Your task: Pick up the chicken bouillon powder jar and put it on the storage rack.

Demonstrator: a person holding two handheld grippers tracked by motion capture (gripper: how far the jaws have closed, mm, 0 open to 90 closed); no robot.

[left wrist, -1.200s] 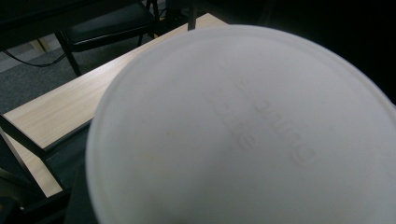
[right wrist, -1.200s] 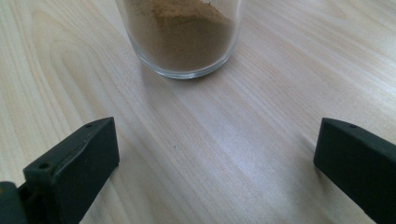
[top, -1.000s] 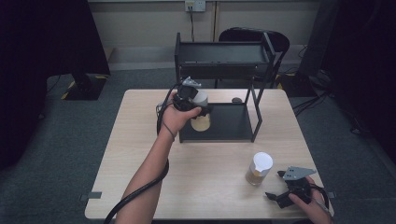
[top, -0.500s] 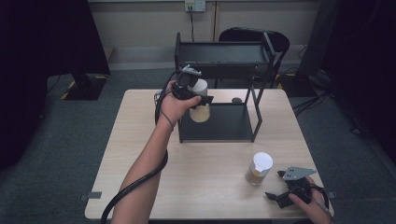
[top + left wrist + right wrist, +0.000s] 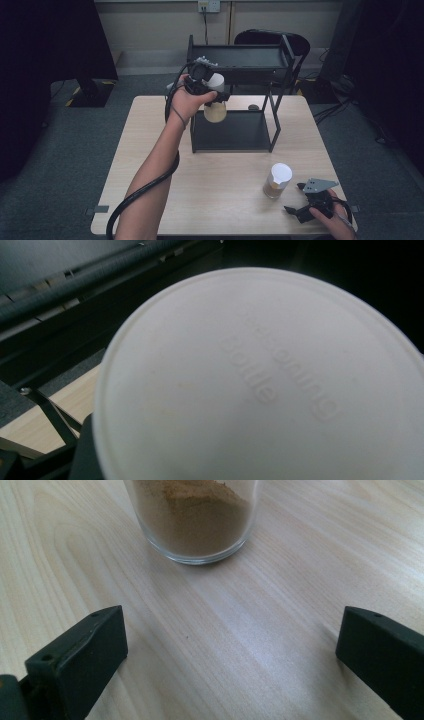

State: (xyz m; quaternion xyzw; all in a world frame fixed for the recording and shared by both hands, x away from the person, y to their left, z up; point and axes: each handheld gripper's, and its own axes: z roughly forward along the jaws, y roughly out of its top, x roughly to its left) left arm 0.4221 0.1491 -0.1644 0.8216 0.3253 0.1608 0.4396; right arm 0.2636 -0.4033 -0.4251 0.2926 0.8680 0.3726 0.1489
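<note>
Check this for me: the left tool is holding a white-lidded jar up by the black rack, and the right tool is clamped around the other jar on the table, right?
Not quite. The right tool is open, short of the second jar, as the right gripper view shows. The rest stands: the left tool holds a white-lidded jar up by the black rack.

Your left gripper view: white lid (image 5: 260, 385) cut off at right and bottom edges, embossed lettering blurred, only "Bottle" legible; jaws hidden behind it. Your right gripper view: jar (image 5: 192, 517) cropped at top edge, lid out of frame.
</note>
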